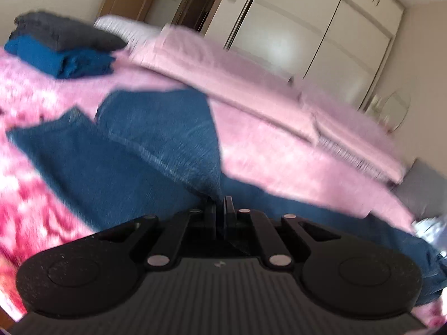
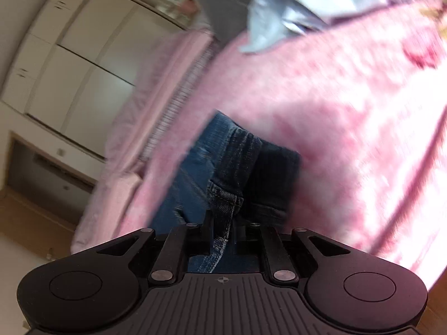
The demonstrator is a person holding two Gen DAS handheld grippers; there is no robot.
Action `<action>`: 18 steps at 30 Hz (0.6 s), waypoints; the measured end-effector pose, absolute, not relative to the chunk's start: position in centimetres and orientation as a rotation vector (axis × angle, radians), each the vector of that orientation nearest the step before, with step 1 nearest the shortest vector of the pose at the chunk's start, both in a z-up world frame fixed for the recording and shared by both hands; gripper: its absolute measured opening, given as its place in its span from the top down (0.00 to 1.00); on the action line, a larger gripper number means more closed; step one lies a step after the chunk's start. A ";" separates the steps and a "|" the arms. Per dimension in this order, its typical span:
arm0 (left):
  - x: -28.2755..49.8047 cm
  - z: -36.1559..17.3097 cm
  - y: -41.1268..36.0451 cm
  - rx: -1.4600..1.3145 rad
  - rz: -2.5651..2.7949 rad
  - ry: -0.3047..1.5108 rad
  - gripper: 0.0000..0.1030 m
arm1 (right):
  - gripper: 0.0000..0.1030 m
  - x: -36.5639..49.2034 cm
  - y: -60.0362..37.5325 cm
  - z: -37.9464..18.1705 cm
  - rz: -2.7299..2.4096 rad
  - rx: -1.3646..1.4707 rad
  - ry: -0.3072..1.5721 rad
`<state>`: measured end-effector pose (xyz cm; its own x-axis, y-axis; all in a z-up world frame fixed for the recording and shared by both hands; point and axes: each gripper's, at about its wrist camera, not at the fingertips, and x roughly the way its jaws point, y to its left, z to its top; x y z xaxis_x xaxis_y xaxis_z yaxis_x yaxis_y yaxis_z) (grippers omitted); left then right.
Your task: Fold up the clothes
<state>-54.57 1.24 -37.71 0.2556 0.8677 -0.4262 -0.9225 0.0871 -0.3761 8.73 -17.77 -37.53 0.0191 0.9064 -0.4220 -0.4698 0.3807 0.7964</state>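
Observation:
A pair of blue jeans (image 1: 145,145) lies spread over the pink bedspread (image 1: 279,150), its legs running toward the upper left in the left wrist view. My left gripper (image 1: 222,203) is shut on a pinched-up fold of the jeans, which rises to a peak at the fingertips. In the right wrist view my right gripper (image 2: 223,217) is shut on a thick seamed edge of the jeans (image 2: 223,167); the denim bunches between the black fingers (image 2: 208,220). Both views are blurred and tilted.
A stack of folded dark grey and blue clothes (image 1: 61,47) sits at the bed's far left. A light blue garment (image 2: 279,19) lies at the far end of the bed. White wardrobe doors (image 1: 307,28) and a doorway stand behind the bed.

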 end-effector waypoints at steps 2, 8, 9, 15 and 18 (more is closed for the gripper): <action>-54.4 -38.6 1.7 -0.662 1.351 0.163 0.96 | 0.90 8.8 -18.6 -37.8 1.142 0.511 1.072; -54.8 -40.1 2.0 -0.752 1.368 0.158 0.96 | 0.89 9.2 -17.3 -40.8 1.095 0.552 1.166; -54.9 -40.1 2.0 -0.764 1.363 0.152 0.96 | 0.88 9.3 -17.2 -40.5 1.097 0.550 1.163; -57.8 -40.1 0.7 -0.862 1.343 -0.016 0.71 | 0.80 9.5 -17.6 -40.1 1.096 0.555 1.161; -60.8 -40.3 0.6 -0.945 1.374 -0.156 0.71 | 0.80 9.4 -17.3 -40.8 1.088 0.587 1.167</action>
<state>-60.76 0.64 -40.28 0.2477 0.8738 -0.4185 -0.7581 -0.0941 -0.6453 9.40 -17.27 -40.80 0.0052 0.9023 -0.4312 -0.3670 0.4028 0.8385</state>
